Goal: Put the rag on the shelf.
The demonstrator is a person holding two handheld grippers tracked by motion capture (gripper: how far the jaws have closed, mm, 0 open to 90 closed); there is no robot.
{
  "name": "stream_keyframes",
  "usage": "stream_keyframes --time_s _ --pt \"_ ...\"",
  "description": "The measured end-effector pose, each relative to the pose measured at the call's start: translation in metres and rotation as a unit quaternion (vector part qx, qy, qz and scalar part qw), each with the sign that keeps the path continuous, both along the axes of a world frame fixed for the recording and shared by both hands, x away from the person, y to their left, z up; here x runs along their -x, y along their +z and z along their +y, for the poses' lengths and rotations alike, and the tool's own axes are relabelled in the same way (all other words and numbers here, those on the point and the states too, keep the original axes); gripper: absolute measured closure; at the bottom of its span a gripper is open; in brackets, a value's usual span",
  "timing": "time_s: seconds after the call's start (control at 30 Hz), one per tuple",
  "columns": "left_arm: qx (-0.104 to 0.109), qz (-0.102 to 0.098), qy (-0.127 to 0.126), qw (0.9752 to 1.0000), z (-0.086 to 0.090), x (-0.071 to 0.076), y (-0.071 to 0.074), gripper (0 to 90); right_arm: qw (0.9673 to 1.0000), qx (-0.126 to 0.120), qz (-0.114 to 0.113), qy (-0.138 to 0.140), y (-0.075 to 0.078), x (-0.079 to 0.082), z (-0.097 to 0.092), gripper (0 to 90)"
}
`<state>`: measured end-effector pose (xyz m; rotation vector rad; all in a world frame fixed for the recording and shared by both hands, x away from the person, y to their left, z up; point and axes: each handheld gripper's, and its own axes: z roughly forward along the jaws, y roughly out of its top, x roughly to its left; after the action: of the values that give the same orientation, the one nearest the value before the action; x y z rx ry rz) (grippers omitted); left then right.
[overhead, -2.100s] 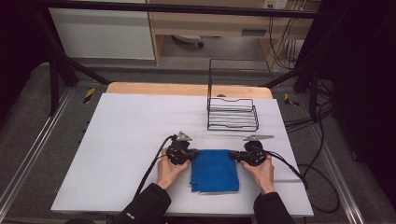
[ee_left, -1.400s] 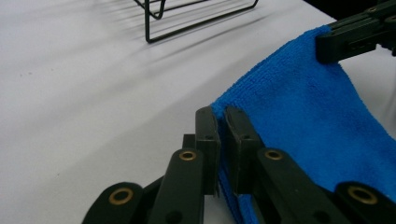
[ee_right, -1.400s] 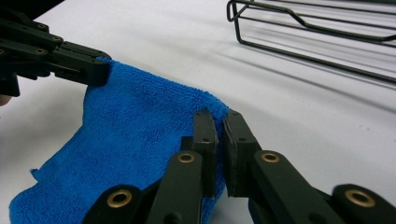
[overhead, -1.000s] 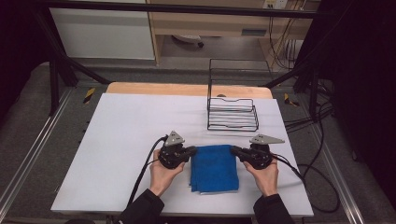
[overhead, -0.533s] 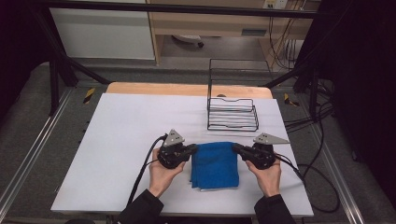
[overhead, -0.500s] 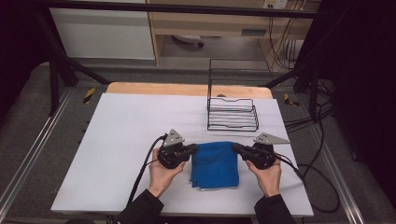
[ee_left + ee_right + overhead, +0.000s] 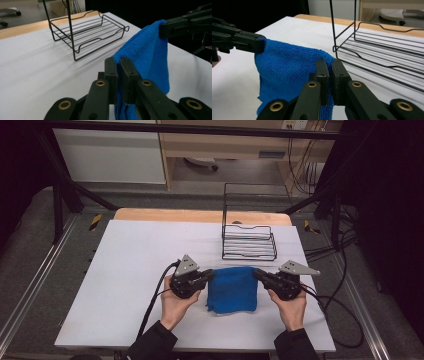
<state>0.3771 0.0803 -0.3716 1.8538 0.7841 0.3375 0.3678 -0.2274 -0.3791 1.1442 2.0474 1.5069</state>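
Both grippers are clamped on the blue terry cloth (image 7: 232,289): the left gripper (image 7: 209,276) pinches one top corner, the right gripper (image 7: 257,274) the other. The cloth hangs between them near the white tabletop's (image 7: 135,260) front edge, just before the black wire rack (image 7: 249,242).

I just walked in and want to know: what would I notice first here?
The bright blue cloth, held up near the front of the white table by its top corners. The left gripper and right gripper each pinch one corner. Behind it stands a black wire rack.
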Motion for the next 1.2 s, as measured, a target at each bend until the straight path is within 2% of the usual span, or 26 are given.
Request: stream_keyframes --time_s 0.63,0.73,0.97,1.2 --pt "0.017 -0.037 -0.002 0.9992 -0.007 0.000 0.024 84.2 0.9982 -0.001 -0.057 -0.019 0.027 0.012 -0.006 85.9" --pt "0.016 -0.047 -0.002 0.9987 -0.010 -0.001 0.029 84.2 0.9973 -0.005 -0.069 -0.025 0.032 0.015 -0.007 86.0" --pt "0.028 -0.067 -0.003 0.9974 -0.015 -0.001 0.045 84.2 0.9938 -0.013 -0.100 -0.046 0.045 0.020 -0.010 86.0" --pt "0.040 -0.083 0.001 0.9958 -0.016 -0.004 0.055 84.2 0.9913 -0.018 -0.119 -0.052 0.056 0.021 -0.010 86.0"
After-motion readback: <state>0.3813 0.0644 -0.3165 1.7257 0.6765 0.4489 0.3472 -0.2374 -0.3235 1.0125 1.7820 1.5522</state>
